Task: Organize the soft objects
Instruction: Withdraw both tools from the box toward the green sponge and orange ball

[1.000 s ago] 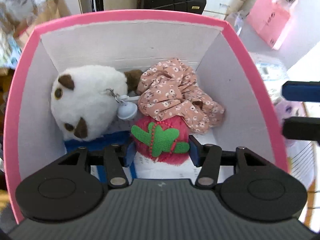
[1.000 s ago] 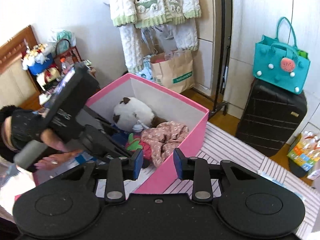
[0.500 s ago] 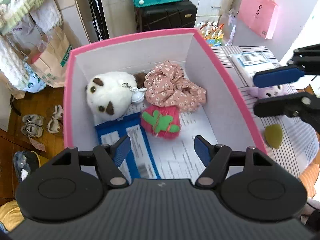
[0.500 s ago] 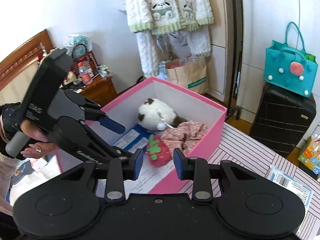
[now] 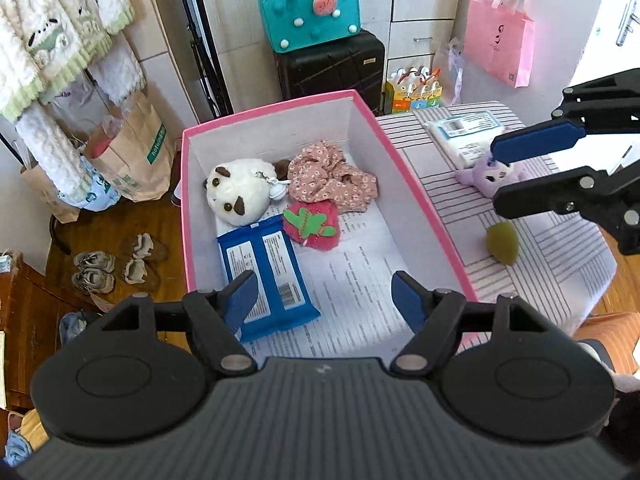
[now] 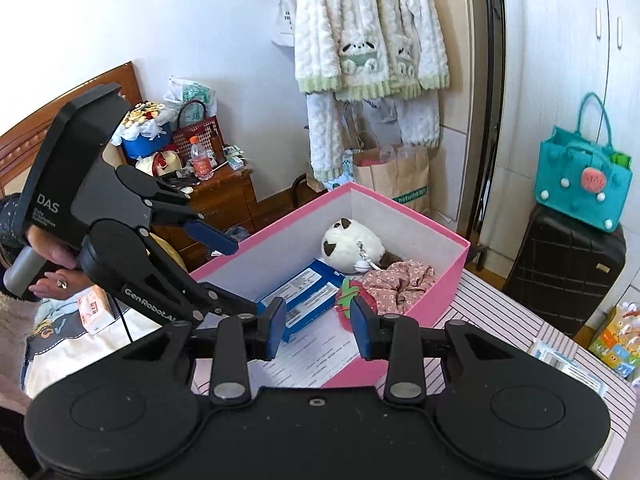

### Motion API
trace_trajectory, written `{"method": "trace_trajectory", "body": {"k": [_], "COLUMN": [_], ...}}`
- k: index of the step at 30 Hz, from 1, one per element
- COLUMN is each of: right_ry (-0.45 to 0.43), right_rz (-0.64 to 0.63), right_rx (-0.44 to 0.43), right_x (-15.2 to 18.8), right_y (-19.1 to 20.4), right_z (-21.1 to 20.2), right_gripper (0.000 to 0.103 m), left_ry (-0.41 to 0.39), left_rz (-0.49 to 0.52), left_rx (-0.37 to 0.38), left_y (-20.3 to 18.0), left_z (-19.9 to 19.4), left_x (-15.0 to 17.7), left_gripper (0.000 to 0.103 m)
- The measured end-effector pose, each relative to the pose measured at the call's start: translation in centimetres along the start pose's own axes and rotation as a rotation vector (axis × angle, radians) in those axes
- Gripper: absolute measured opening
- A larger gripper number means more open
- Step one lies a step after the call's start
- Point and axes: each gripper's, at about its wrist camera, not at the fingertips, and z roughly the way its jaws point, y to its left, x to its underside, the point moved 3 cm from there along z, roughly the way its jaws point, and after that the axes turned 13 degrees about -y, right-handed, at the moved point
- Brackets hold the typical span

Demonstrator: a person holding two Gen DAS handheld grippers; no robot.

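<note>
Left wrist view close above the pink box (image 5: 416, 184), looking steeply down its length, right wrist view lower beside the box's near corner, angled across, both sharing the box interior

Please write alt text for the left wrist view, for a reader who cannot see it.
Open, empty left tongs hang above a pink box holding a white plush, floral fabric, red strawberry plush and blue packet. On the striped table beside it lie a purple plush and a green object, near the right tongs.
</note>
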Motion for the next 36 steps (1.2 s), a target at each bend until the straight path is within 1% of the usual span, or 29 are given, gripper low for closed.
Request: {"method": "trace_trajectory", "body": {"k": [7,10,13,16,19,22,26,32,36], "right_ry": [-0.024,-0.029,-0.017,0.003,0.012,0.012,0.011,0.016,0.013], "right_rz": [-0.023,-0.033,-0.032,-0.043,-0.048,-0.032,0.003,0.031,0.060], "right_rx": [0.003,0.021,0.046,0.083,0.125,0.161,0.197,0.225,0.234], "right_x": [0.7,1.4,2.2,3.1,4.3,5.9,8.2,11.3,13.6], "right_y": [1.6,1.9,1.9,2.1,2.1,2.0,1.7,1.6,0.8], "right_z": [-3.8,-5.3,-6.6,-8.2,-9.8,-11.3,-13.0,-14.8,-15.4], "right_gripper": [0.042,0.043,0.044,0.045,0.047,0.048,0.050,0.056,0.058], "left_ry": [-0.029,-0.051,-0.096,-0.148,-0.152,-0.151,-0.154,-0.150,-0.190], "left_rz": [0.046,0.065,0.088,0.094,0.107,0.143,0.167,0.145,0.134], "left_rx": [0.003,0.004,0.000,0.014,0.044,0.084,0.110,0.160,0.195], "left_y": [-2.2,-3.2,-4.3,-5.2,-6.4,-7.9,-9.4,-11.5,-13.5], "left_z": [-3.2,-4.5,-6.0,-7.1,-7.4,-7.5,-7.7,-7.2,-6.5], "left_x": [0.8,1.2,1.8,2.5,3.4,4.3,5.2,6.3,6.6], "left_gripper": [0.077,0.080,0.081,0.086,0.086,0.086,0.086,0.087,0.087]}}
